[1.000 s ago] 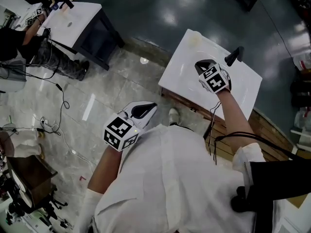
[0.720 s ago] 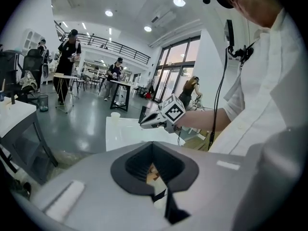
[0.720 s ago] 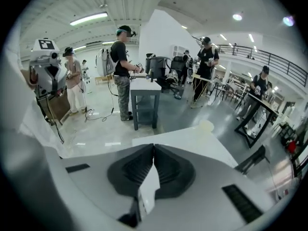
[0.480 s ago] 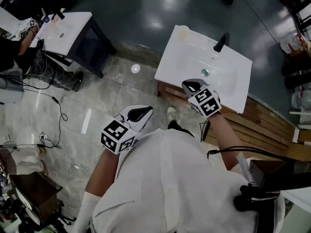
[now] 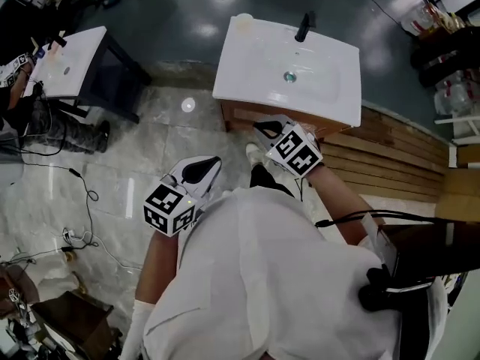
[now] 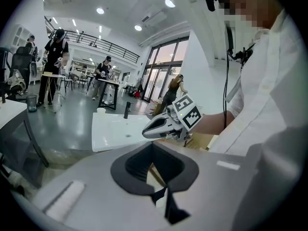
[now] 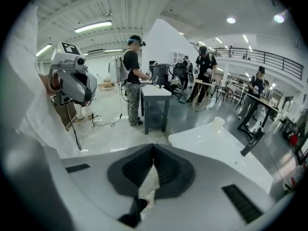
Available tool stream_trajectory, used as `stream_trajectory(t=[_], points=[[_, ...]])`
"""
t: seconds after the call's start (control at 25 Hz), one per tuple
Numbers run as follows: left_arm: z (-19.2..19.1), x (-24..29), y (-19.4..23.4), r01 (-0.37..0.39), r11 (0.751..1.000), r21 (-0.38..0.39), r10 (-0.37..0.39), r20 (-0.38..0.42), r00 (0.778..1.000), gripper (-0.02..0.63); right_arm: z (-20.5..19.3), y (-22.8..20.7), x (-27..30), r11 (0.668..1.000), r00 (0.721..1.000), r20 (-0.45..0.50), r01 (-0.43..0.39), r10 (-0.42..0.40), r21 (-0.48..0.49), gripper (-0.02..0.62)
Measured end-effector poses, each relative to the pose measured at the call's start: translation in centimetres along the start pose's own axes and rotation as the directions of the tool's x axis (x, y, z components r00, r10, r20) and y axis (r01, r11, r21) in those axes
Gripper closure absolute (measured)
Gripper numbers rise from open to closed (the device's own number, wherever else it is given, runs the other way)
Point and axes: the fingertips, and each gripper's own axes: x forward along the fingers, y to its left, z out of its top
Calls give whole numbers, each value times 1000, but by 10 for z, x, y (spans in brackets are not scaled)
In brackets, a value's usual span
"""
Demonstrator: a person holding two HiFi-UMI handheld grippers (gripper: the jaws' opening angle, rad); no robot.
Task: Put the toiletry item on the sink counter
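Observation:
A white sink counter (image 5: 330,103) with a black faucet (image 5: 304,27) and a round drain stands ahead of me. A small pale cup-like toiletry item (image 5: 244,19) sits upright on its far left corner; it also shows as the cup (image 6: 100,110) in the left gripper view and the cup (image 7: 219,122) in the right gripper view. My right gripper (image 5: 258,124) hovers just off the counter's near edge, shut and empty. My left gripper (image 5: 214,160) hangs lower left over the floor, jaws together, holding nothing.
A second white sink table (image 5: 64,62) stands at the far left with a person's hands at it. Cables (image 5: 82,193) trail over the glossy marble floor. A wooden slatted platform (image 5: 397,156) runs under and right of the counter. Other people work at tables in the hall.
The right gripper has drawn back from over the sink basin to in front of the counter's near edge. The left gripper has hardly moved. The head view has swung, bringing the counter to centre.

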Motion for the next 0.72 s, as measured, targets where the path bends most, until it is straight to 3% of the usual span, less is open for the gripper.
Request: stream_trajectory(t=[0.44,0.72], points=[[-19,-11,-28,49,999,3,-49,-13,999,600,-15,60,-16,999,1000,-4,-23,22,-46,589],[-27,-12,-35,57,998,5,-57,-26,998,600,-13,75,-20,998,999,18,-34,35,-46,589]])
